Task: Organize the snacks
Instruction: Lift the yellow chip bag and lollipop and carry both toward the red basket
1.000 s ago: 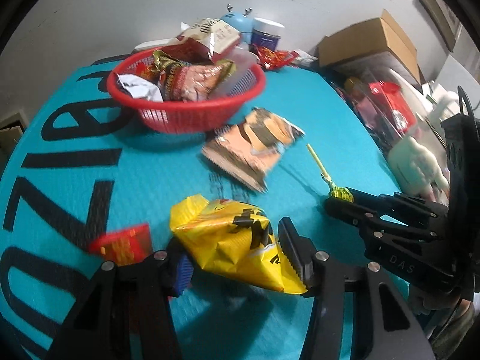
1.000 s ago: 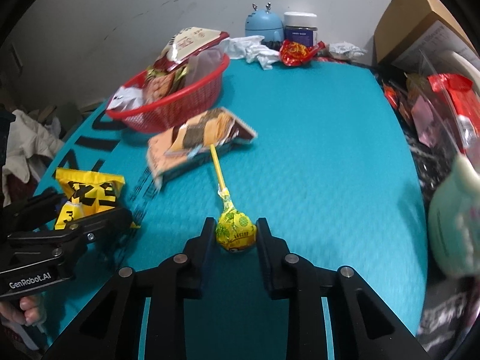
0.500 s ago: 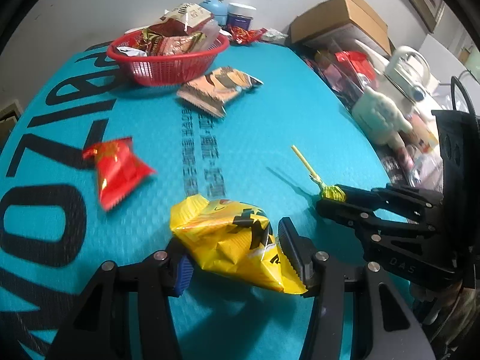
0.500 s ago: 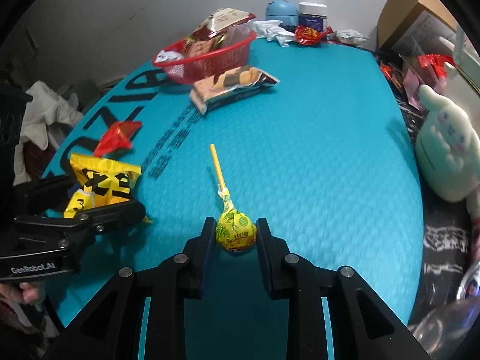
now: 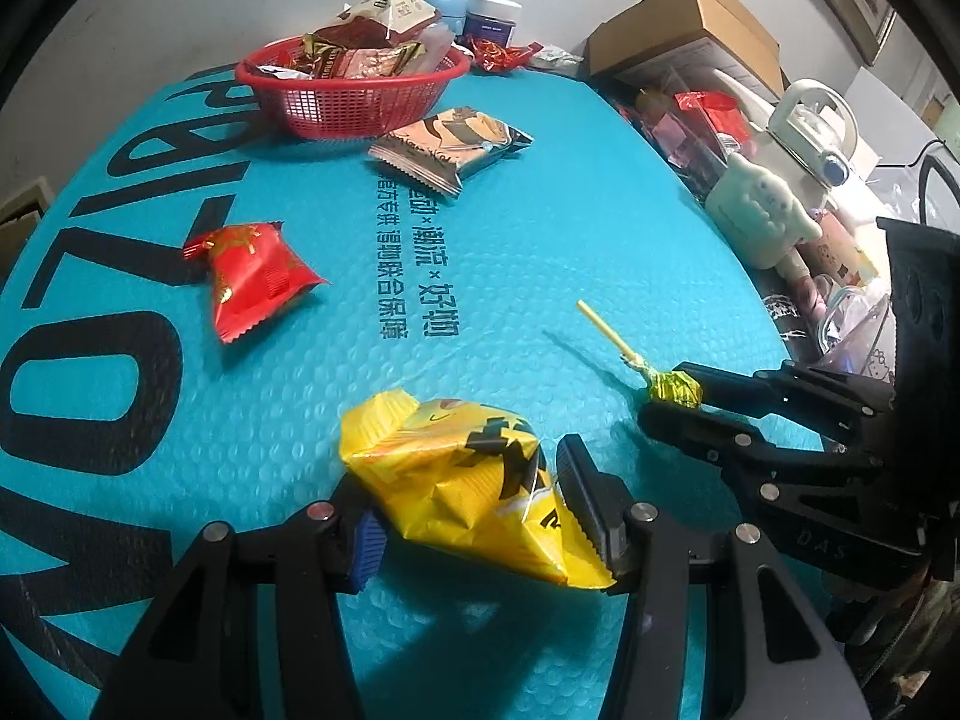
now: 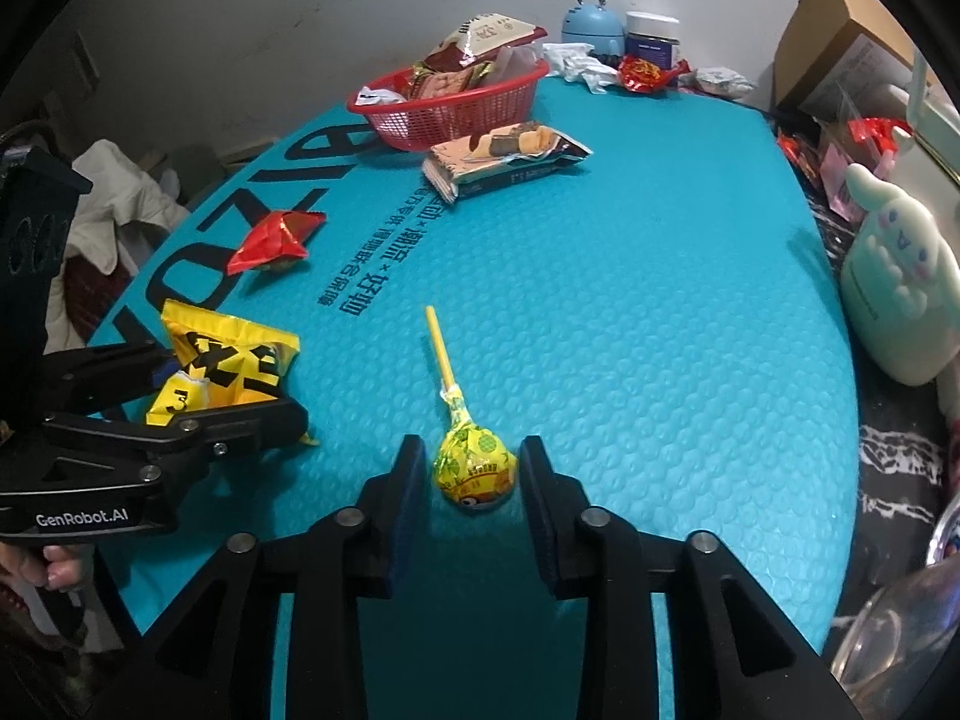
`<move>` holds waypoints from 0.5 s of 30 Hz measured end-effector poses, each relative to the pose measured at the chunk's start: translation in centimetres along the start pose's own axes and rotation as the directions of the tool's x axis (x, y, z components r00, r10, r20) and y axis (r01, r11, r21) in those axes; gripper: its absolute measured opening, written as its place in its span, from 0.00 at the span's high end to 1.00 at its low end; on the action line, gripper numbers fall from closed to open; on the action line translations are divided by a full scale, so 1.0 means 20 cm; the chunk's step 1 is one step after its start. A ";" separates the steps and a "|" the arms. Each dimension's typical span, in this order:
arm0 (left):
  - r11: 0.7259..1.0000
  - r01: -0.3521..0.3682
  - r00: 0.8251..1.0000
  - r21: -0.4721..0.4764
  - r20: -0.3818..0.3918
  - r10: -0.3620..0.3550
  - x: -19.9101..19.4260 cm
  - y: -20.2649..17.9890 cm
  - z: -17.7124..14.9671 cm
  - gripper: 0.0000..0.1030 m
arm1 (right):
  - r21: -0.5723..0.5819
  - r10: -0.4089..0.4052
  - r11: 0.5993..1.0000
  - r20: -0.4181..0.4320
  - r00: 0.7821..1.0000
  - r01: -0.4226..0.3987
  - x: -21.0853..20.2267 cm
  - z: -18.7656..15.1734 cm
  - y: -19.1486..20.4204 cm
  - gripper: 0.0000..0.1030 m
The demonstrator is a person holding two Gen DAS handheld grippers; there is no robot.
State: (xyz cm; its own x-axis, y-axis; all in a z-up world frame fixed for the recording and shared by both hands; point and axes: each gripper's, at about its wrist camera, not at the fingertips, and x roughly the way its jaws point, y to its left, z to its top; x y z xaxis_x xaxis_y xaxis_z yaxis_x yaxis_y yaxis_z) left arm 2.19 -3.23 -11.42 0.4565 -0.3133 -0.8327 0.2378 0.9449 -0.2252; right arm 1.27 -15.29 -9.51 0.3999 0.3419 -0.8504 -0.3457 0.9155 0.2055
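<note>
Right wrist view: right gripper (image 6: 474,477) low over the teal bubble-textured mat (image 6: 630,312), jaws apart, yellow-wrapped lollipop (image 6: 476,468) lying between them, untouched. Left gripper (image 5: 468,504) clamps the crinkled yellow snack packet (image 5: 462,480).

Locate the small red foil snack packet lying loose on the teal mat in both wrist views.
Left wrist: the small red foil snack packet lies left of centre, beyond the left gripper.
Right wrist: the packet sits upper left, beyond the yellow snack bag.
Shared landmark: the red plastic mesh basket behind it.
</note>
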 end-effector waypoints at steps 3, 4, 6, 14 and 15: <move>1.000 0.003 1.000 -0.009 -0.002 -0.003 0.02 0.00 0.00 0.50 | -0.012 -0.001 1.000 0.006 1.000 0.001 0.00 0.00 0.01 0.54; 1.000 0.000 1.000 -0.008 -0.001 0.000 0.01 0.00 0.00 0.50 | -0.019 -0.001 1.000 0.008 1.000 0.001 0.00 0.00 0.01 0.51; 1.000 -0.014 1.000 0.008 -0.005 0.014 0.02 -0.02 0.00 0.49 | -0.033 -0.007 0.999 0.010 1.000 0.008 0.01 0.00 0.03 0.49; 0.997 -0.057 0.998 0.048 0.018 0.057 0.04 -0.05 0.00 0.48 | -0.083 -0.073 0.994 0.031 0.997 0.075 0.02 -0.02 0.05 0.50; 0.997 -0.060 0.998 0.050 0.021 0.059 0.04 -0.05 0.00 0.48 | -0.090 -0.085 0.992 0.032 0.996 0.087 0.02 -0.02 0.06 0.54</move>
State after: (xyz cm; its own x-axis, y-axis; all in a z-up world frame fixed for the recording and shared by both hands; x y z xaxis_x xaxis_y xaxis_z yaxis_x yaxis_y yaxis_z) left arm 2.30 -4.44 -11.79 0.4879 -0.2593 -0.8335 0.2529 0.9559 -0.1494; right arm 0.68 -14.21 -9.89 0.4551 0.2699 -0.8486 -0.3842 0.9192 0.0864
